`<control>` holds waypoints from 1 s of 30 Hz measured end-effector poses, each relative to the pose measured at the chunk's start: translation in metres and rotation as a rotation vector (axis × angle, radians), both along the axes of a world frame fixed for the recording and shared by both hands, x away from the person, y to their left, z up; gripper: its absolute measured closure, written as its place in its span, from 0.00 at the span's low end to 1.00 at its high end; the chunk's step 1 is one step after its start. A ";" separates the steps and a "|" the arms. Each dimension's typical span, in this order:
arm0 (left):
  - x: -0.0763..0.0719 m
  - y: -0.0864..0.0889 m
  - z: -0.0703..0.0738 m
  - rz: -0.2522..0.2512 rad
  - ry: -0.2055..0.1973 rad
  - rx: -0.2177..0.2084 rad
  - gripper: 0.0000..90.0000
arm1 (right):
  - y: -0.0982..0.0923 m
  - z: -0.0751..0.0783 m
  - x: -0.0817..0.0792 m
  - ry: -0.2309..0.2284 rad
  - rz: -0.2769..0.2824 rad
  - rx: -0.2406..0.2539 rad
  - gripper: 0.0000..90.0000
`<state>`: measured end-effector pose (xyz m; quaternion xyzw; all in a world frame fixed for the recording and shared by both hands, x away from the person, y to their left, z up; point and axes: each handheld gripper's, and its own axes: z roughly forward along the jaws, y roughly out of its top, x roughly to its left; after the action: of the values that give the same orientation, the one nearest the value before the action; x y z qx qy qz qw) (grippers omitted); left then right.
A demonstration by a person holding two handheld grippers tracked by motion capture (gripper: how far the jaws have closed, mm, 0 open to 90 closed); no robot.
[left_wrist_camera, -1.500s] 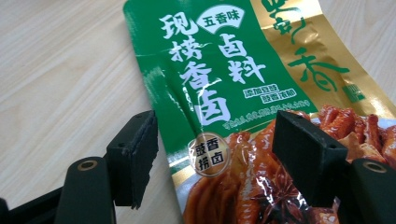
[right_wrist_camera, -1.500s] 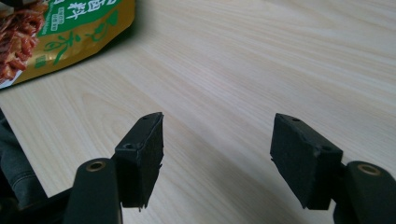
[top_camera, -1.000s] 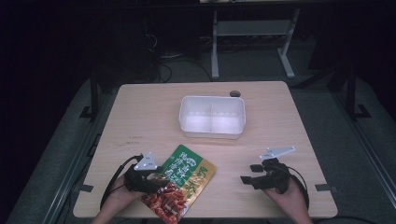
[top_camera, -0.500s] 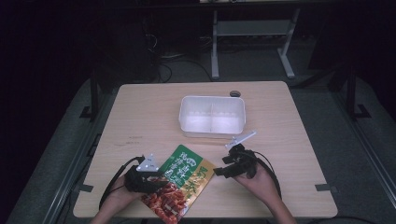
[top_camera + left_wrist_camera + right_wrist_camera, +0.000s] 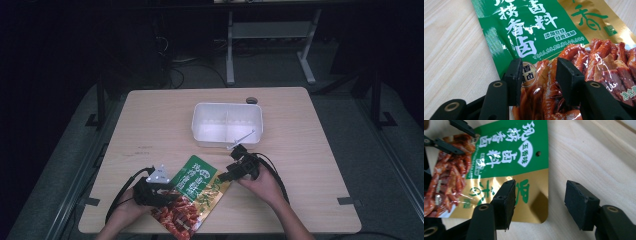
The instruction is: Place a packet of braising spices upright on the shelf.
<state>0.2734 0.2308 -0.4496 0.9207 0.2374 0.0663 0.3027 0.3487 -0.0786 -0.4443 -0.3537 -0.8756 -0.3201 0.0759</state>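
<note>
Between the left gripper's jaws a glossy snack pouch is clamped at its lower, picture-printed end, where reddish braised pieces are shown. Above the jaws, on the green band, large white Chinese characters are printed, among them 香卤 and 卤料, with a smaller line beneath that is too fine to be read with confidence; a round gold seal is seen just beside the left jaw. Farther up and to the right, a gold panel with a green character 香 is visible.

Ahead of the right gripper, the pouch's gold corner is found lying between the parted jaws, whose pads are not pressed on it; the jaws have just been closing. A white badge reading 五香味 and a small hang hole are seen beyond the jaws.

From the high view, the pouch is seen on the wooden table between both grippers, with a white two-compartment tray just beyond the right gripper.
</note>
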 end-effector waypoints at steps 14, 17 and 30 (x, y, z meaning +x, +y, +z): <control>0.000 -0.001 -0.001 0.003 0.002 0.005 0.63 | 0.010 0.001 -0.002 0.081 0.066 0.073 0.63; 0.000 0.000 -0.001 0.004 0.004 0.004 0.63 | 0.012 0.005 -0.003 0.088 0.076 0.101 0.67; 0.001 -0.001 -0.001 0.002 0.001 0.008 0.63 | 0.032 -0.003 0.004 0.165 0.121 0.056 0.74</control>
<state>0.2743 0.2299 -0.4505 0.9217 0.2379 0.0671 0.2990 0.3524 -0.0467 -0.4473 -0.3232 -0.8769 -0.3089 0.1766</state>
